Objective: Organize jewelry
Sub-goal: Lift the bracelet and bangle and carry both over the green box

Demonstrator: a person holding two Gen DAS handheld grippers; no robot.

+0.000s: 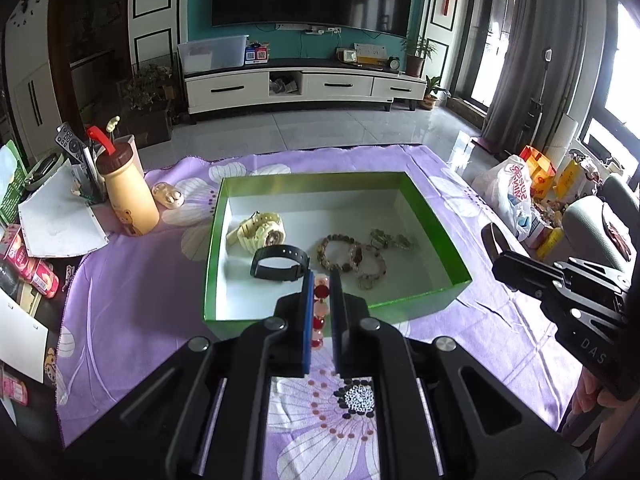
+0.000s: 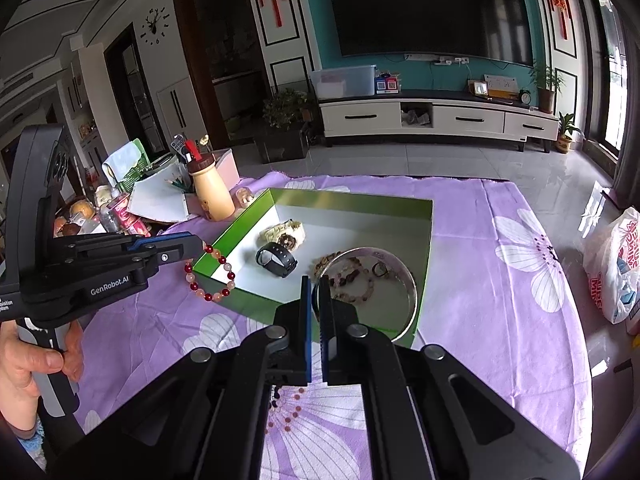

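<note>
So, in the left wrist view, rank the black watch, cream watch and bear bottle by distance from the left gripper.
From the left gripper:
1. Black watch, in the green box, just beyond the jaws.
2. Cream watch, farther back, left in the box.
3. Bear bottle, outside the box, far left.

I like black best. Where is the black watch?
In both views the black watch lies inside the green box, just in front of the cream watch, left of the beaded bracelets.
</note>
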